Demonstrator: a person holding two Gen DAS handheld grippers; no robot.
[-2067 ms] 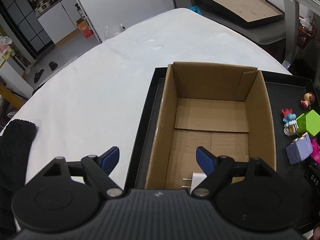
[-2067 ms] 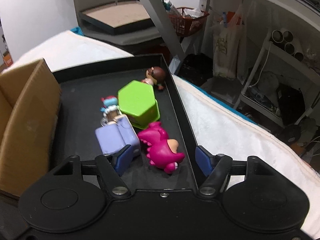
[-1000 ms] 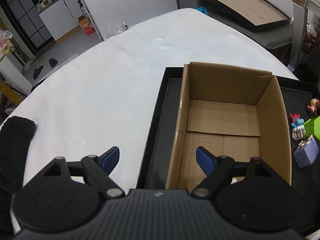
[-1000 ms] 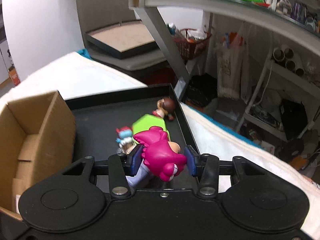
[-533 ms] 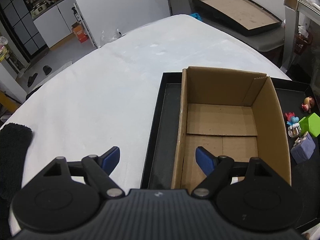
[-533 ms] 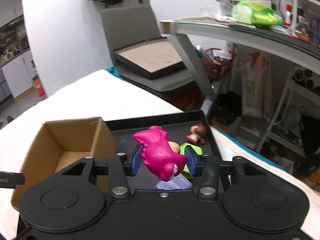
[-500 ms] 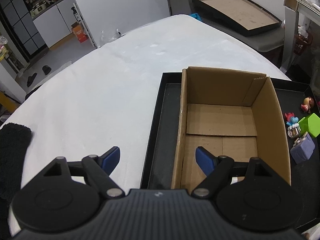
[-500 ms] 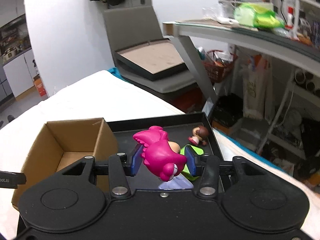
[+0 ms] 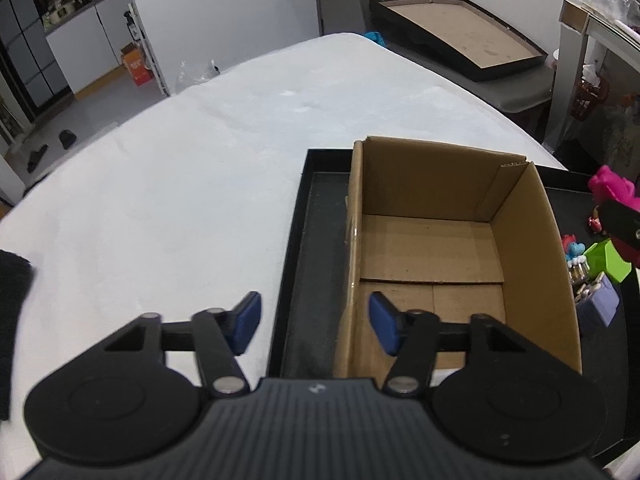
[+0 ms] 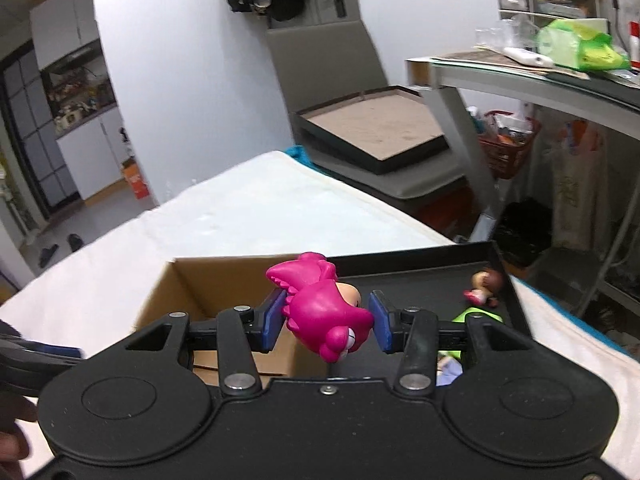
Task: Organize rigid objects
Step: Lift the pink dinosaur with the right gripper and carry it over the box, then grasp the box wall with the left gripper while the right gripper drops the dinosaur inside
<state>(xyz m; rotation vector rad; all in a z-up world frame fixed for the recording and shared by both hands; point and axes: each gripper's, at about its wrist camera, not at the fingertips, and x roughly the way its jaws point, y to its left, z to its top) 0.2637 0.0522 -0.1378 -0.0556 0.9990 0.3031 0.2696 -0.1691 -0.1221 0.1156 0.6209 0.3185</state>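
Pinching a pink dinosaur toy (image 10: 326, 312) between its blue pads, the right gripper (image 10: 325, 322) holds it above the cardboard box's (image 9: 440, 240) right wall, snout angled down toward the camera, tail up. Spread wide, the left gripper (image 9: 314, 322) straddles the box's left wall inside the black tray (image 9: 312, 248).

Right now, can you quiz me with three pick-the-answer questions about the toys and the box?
1. Where is the pink dinosaur toy? A in the box, B between the right gripper's pads, C on the white cloth.
2. What colour is the hexagon block? A green, B red, C yellow.
3. How is the left gripper? A shut on a toy, B open and holding nothing, C shut on the box.

Answers: B, both blue pads press its sides; A, bright green beside the cardboard box; B, nothing sits between its pads.
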